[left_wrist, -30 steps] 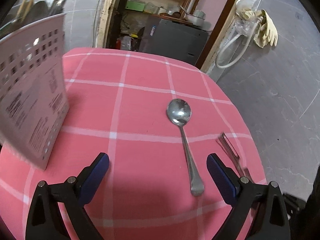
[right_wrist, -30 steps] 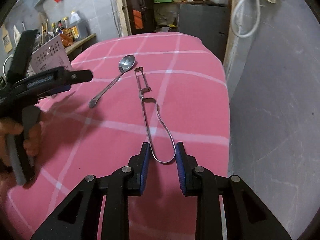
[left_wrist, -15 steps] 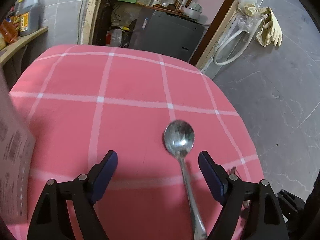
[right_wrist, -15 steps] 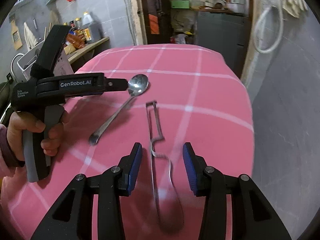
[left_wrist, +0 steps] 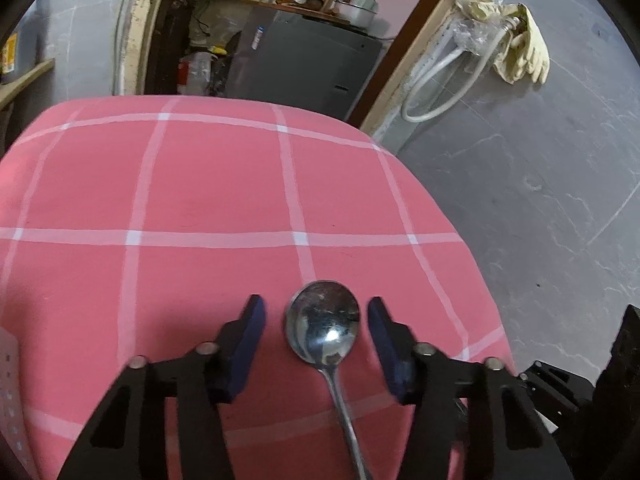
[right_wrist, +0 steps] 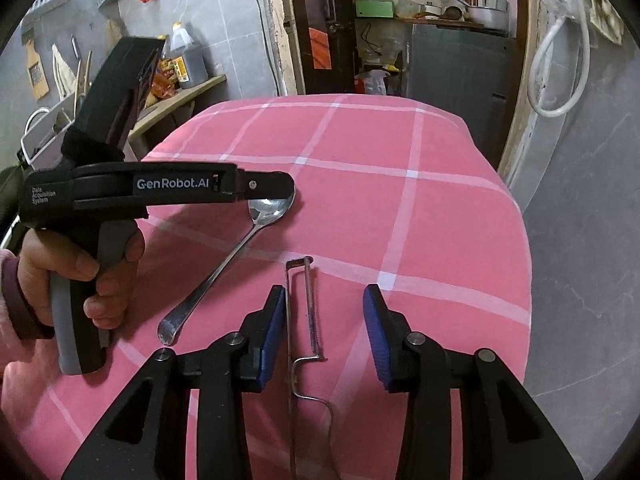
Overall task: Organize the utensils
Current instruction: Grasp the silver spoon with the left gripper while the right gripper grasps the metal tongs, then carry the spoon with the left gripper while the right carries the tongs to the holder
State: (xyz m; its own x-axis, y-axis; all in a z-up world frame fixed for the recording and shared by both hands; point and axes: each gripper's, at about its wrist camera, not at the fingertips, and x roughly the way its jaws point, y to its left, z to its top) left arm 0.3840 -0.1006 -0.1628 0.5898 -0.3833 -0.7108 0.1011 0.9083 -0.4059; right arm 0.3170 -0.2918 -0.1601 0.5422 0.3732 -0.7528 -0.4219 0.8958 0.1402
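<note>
- My two hand-held grippers hover over a counter [left_wrist: 200,200] covered with a pink cloth crossed by white lines.
- The landmark is a metal spoon [left_wrist: 323,330] lying flat on the cloth, bowl up, its handle running back toward me.
- My left gripper [left_wrist: 316,312] straddles the spoon's bowl: one blue pad sits just left of the bowl, the other just right of it, each with a sliver of pink cloth between pad and metal.
- The left jaws are closing, with the spoon's bowl between them but not yet pressed by either pad.
- From the right wrist view, the left gripper's black tip reaches over the near rim of the spoon's bowl, and a hand [right_wrist: 100,268] in a pink sleeve grips its grey handle, to the left of the spoon's handle.
- A bent wire utensil [right_wrist: 306,340] lies on the cloth just right of the spoon's handle end, long and thin, with a looped end nearest me.
- My right gripper [right_wrist: 324,320] is set around the straight upper part of that wire utensil; the left pad is almost against the wire, the right pad stands clearly apart.
- The right jaws are closing, with the wire piece between them; I cannot see them pinching it.
- Beyond the spoon, the counter's far edge meets a grey tiled floor and a doorway with cluttered shelves.
</note>
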